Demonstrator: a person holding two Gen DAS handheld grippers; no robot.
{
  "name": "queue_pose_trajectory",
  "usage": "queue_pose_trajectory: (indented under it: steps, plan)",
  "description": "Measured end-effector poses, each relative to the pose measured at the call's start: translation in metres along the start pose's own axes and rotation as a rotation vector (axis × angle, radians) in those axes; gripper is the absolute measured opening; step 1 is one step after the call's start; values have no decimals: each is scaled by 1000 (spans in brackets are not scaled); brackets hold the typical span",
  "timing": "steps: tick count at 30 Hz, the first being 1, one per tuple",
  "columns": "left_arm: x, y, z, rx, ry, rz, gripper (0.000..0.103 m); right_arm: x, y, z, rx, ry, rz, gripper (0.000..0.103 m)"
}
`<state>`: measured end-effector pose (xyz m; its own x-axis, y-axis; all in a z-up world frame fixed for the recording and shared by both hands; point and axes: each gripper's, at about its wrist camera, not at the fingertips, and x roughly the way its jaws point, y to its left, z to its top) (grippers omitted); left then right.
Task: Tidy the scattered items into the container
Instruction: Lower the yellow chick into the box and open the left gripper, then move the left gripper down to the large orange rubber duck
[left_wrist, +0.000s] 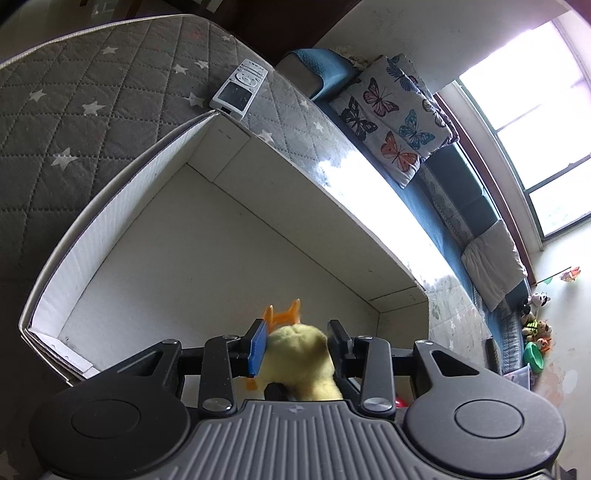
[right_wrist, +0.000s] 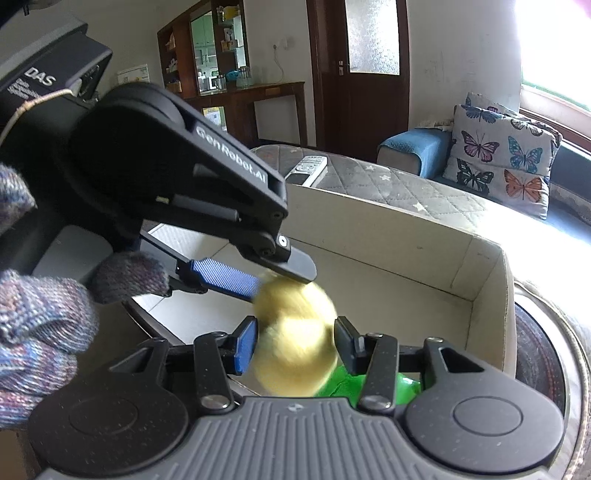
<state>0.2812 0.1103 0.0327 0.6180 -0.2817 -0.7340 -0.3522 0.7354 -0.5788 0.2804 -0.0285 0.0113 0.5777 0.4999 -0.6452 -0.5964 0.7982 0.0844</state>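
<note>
Evidently the left gripper had its fingers clamped on a yellow plush duck, holding it just above the floor of the white cardboard box, inside the near wall, probably so it could be let go there. The right gripper sat at the same toy, its fingers apart on either side; whether they pressed it I could not tell. A remote lay just beyond the box's far corner

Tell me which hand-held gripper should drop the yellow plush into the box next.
Left. The left hand-held gripper is shut on the yellow plush duck, over the white cardboard box. The right hand-held gripper only frames the duck, with its jaws apart.
</note>
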Motion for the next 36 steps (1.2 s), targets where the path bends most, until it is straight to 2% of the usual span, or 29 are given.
queue_pose_trajectory:
  steps: [12, 15, 20, 26, 36]
  plan:
    - [-26, -14, -13, 79, -55, 4, 37, -32, 6, -3, -11, -76, -34, 47]
    - [-35, -18, -19, 106, -73, 7, 37, -46, 8, -5, -9, -104, -43, 56]
    - [-50, -23, -33, 147, -104, 10, 37, -67, 15, -11, -20, -143, -53, 56]
    - [-70, -27, -55, 193, -129, -3, 37, -90, 23, -22, -40, -178, -70, 62]
    - [-89, -25, -95, 253, -149, -2, 37, -117, 31, -56, -68, -182, -106, 69]
